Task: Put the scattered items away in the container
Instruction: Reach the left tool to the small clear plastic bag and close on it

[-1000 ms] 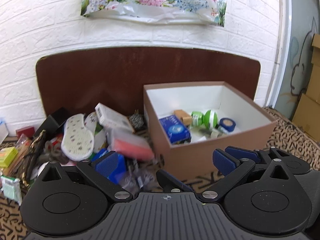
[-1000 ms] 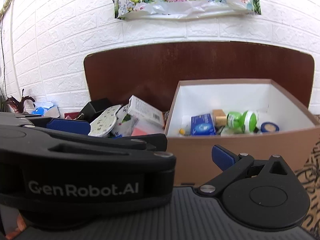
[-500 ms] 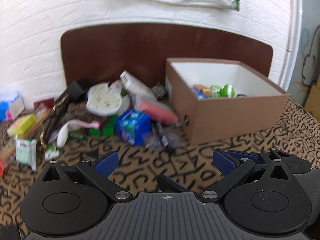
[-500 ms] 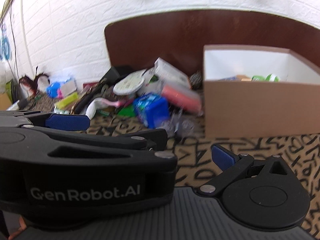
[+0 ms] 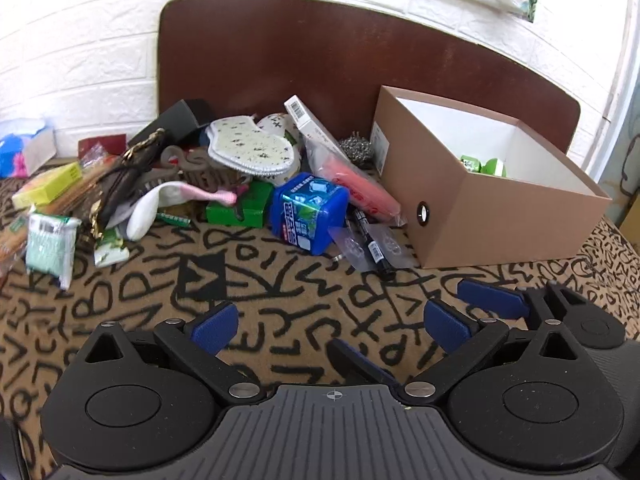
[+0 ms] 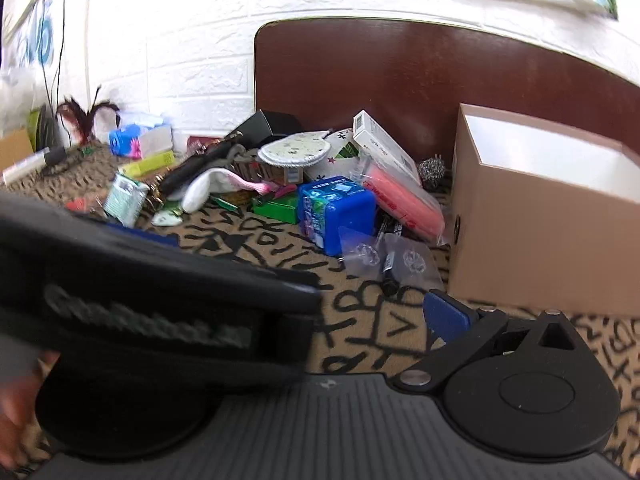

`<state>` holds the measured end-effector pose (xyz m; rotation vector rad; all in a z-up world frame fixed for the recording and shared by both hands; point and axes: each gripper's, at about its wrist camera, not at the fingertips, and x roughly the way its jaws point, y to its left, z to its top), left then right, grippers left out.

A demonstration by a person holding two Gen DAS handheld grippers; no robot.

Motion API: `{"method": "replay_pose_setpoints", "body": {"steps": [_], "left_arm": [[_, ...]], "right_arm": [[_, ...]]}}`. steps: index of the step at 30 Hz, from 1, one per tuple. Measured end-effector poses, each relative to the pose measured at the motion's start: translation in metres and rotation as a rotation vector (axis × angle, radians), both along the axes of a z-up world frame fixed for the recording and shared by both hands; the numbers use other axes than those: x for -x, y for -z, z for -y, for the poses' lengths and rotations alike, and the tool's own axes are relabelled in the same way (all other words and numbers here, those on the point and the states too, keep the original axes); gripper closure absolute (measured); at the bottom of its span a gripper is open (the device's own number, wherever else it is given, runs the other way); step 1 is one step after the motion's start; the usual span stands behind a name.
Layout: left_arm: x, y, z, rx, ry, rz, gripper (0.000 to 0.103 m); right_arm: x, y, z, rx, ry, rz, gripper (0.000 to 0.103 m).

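Note:
A brown cardboard box (image 5: 496, 216) with a white inside stands at the right and holds green items (image 5: 482, 166); it also shows in the right wrist view (image 6: 532, 240). Left of it lies a heap: a blue box (image 5: 308, 212), a pink packet (image 5: 364, 192), a black marker (image 5: 370, 240), a white spotted insole (image 5: 252, 148), a green box (image 5: 240, 208). My left gripper (image 5: 332, 320) is open and empty, low over the patterned cloth, short of the heap. My right gripper (image 6: 304, 280) is open and empty; its left finger is hidden behind the left gripper's body.
A brown headboard (image 5: 320, 60) and white brick wall stand behind. A tissue pack (image 6: 140, 142) and yellow box (image 5: 48, 184) lie at the far left. The right gripper's fingers (image 5: 492, 300) show in the left wrist view, just right of mine.
Both grippers have pulled back and away from the box and tilted down toward the cloth. The heap now sits farther ahead. Both stay open and empty.

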<state>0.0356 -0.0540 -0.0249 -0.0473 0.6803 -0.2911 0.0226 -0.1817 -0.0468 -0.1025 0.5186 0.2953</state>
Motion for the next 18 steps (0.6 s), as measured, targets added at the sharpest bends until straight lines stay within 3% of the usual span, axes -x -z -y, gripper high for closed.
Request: {"method": "replay_pose_setpoints", "body": {"steps": [6, 14, 18], "left_arm": [[-0.029, 0.003, 0.000, 0.028, 0.044, -0.008, 0.009], [-0.078, 0.024, 0.010, 0.084, 0.078, -0.097, 0.032], [-0.098, 0.029, 0.012, 0.127, 0.074, -0.130, 0.036]], "right_arm": [[-0.032, 0.014, 0.009, 0.048, 0.045, -0.028, 0.007], [-0.059, 0.020, 0.004, 0.114, 0.027, -0.035, 0.027], [-0.071, 0.021, 0.001, 0.127, 0.028, -0.045, 0.031]]}}
